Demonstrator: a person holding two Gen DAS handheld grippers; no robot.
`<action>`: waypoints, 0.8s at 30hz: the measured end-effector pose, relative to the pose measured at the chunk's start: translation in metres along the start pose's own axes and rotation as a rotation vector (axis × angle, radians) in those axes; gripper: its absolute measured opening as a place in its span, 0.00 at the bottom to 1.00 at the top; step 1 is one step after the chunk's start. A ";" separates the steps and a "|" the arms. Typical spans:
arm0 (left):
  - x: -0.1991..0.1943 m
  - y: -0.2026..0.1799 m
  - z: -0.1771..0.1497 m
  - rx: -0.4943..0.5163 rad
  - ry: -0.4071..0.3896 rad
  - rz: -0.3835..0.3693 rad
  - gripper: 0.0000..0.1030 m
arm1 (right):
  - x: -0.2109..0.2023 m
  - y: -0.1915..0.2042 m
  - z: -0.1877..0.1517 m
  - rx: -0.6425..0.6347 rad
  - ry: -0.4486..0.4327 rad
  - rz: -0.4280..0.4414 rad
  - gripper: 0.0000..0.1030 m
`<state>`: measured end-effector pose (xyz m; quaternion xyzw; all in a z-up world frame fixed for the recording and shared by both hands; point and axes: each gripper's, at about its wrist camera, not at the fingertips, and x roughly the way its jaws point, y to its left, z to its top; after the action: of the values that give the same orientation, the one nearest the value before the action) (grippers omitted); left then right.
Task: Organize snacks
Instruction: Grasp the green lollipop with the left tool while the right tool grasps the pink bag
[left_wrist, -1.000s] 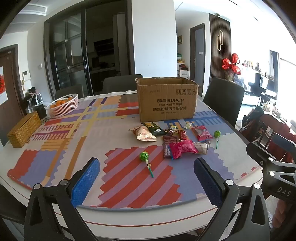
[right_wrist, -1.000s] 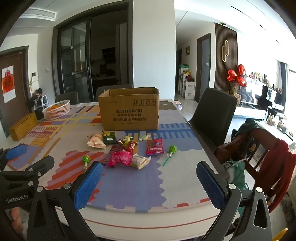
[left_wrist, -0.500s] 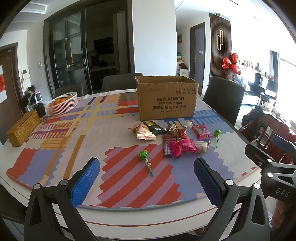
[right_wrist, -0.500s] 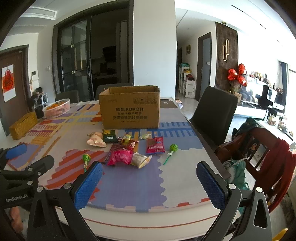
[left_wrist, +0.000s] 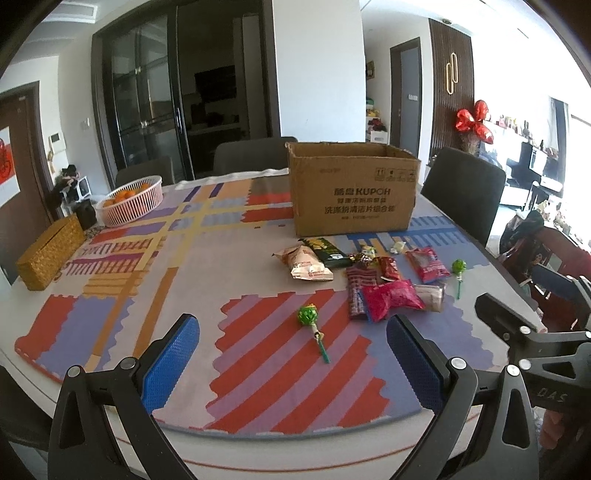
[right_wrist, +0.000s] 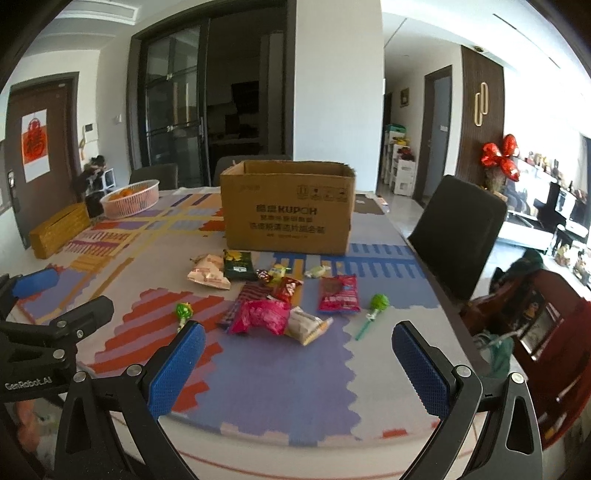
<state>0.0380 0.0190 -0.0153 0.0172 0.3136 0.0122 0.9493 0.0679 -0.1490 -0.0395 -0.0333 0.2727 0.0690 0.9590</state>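
Note:
An open cardboard box (left_wrist: 352, 192) stands on the patterned table mat; it also shows in the right wrist view (right_wrist: 288, 210). Several snack packets lie in front of it, among them a pink bag (left_wrist: 391, 297) (right_wrist: 260, 315), a beige packet (left_wrist: 306, 263) and a dark green packet (left_wrist: 327, 252). One green lollipop (left_wrist: 309, 318) lies nearest my left gripper (left_wrist: 293, 360), which is open and empty above the near table edge. Another lollipop (right_wrist: 376, 304) lies ahead of my right gripper (right_wrist: 295, 369), also open and empty.
A white basket of oranges (left_wrist: 130, 199) and a woven yellow box (left_wrist: 50, 253) sit at the table's far left. Dark chairs (right_wrist: 460, 236) stand around the table. A red chair with clutter (right_wrist: 543, 325) is at the right.
Both grippers have risen and eased slightly towards the table; the snacks look a little closer. Nothing on the table has moved.

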 end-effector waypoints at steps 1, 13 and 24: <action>0.003 0.001 0.001 -0.003 0.005 -0.002 1.00 | 0.006 0.001 0.002 -0.004 0.007 0.006 0.99; 0.052 0.000 0.002 0.030 0.033 0.003 1.00 | 0.075 0.010 0.010 -0.081 0.109 0.067 0.99; 0.090 -0.006 -0.001 0.048 0.091 -0.023 0.83 | 0.119 0.018 0.012 -0.206 0.158 0.122 0.95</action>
<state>0.1099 0.0158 -0.0694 0.0359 0.3569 -0.0053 0.9334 0.1719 -0.1166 -0.0922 -0.1202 0.3405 0.1517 0.9201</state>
